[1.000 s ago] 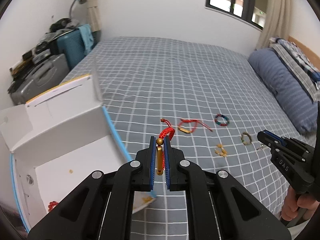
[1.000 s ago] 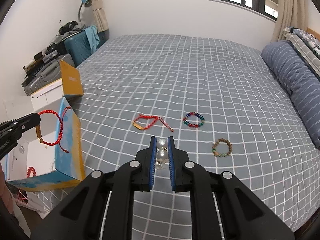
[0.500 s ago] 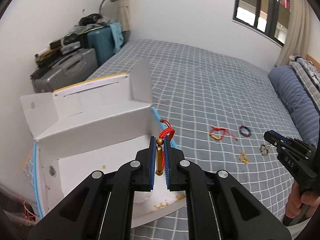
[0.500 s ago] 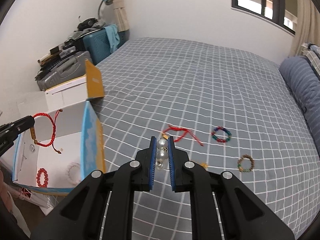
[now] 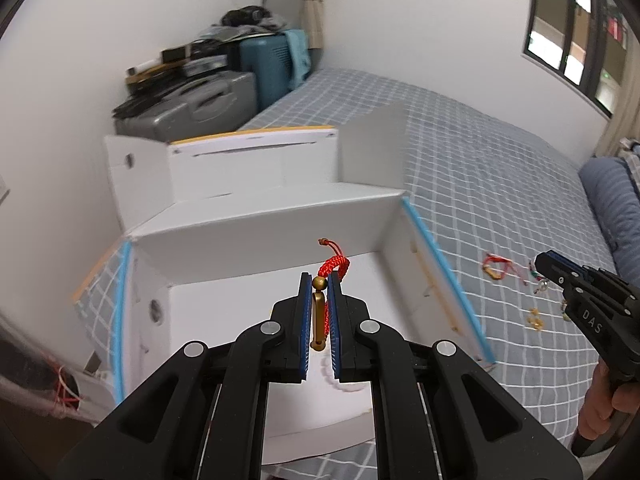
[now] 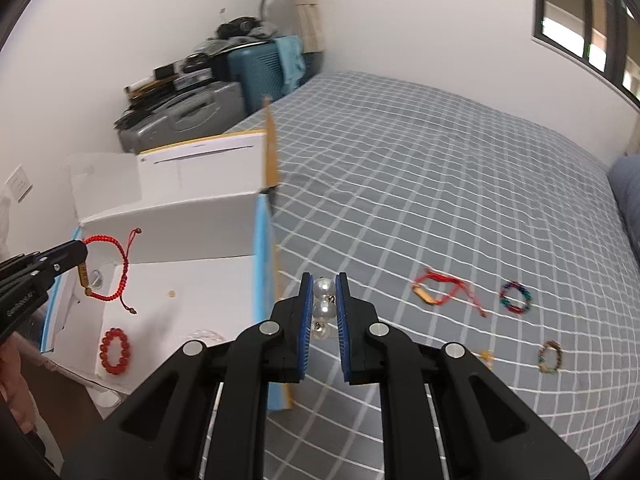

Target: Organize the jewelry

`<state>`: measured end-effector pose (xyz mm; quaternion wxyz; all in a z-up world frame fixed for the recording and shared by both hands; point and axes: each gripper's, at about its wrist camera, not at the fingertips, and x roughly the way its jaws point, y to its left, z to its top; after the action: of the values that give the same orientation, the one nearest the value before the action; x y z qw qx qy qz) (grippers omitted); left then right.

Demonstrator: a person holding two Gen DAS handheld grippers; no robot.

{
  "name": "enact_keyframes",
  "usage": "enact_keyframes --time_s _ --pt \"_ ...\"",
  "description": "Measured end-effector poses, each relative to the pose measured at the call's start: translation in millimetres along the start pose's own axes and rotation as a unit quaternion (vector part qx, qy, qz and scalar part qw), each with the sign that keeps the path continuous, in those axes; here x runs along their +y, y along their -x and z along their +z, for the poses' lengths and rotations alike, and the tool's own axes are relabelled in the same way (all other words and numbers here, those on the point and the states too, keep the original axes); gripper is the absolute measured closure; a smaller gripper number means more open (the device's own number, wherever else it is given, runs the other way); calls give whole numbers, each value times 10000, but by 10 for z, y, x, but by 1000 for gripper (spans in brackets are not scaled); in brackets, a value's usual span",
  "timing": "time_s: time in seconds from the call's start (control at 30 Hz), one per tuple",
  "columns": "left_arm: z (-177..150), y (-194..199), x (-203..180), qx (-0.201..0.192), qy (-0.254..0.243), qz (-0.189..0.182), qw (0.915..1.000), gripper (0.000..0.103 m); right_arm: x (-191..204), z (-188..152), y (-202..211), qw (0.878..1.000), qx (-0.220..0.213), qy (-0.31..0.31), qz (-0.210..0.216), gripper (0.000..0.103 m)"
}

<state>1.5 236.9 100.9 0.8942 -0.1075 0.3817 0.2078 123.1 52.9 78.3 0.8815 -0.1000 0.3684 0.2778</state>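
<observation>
red braided cord bracelet with gold bar charm [image 5: 320, 312]: pinched by the bar between blue pads of left gripper [image 5: 320, 312], cord loop hanging free over the open white cardboard box [image 6: 168, 248]; also in right view [image 6: 114, 270].
pearl bead earrings [image 6: 323, 307]: clamped between pads of right gripper [image 6: 323, 308], held above bed near the box's blue-edged right wall.
box contents: red round-bead bracelet [image 6: 115, 351] on floor near front-left corner; pale bead bracelet [image 6: 206, 334] near right wall, blurred.
box position: left edge of grey checked bedspread [image 6: 420, 184], flaps open.
still on bedspread: red cord bracelet with gold clasp [image 6: 438, 294], dark multicolour bead bracelet [image 6: 516, 298], brown-green bead bracelet [image 6: 550, 356], small gold piece [image 6: 486, 356]; well apart from the box.
background: grey suitcase [image 6: 184, 120] and teal suitcase [image 6: 256, 72] by wall.
</observation>
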Motion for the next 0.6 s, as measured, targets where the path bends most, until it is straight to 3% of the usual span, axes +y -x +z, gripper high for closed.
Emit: enact_keyframes --time_s 0.3,0.6 --pt "-157 -36 466 96 351 407 9985 96 646 21 -215 9984 85 388 412 92" --pt "-379 -160 629 304 511 485 9971 96 1132 -186 -537 9952 377 670 598 92"
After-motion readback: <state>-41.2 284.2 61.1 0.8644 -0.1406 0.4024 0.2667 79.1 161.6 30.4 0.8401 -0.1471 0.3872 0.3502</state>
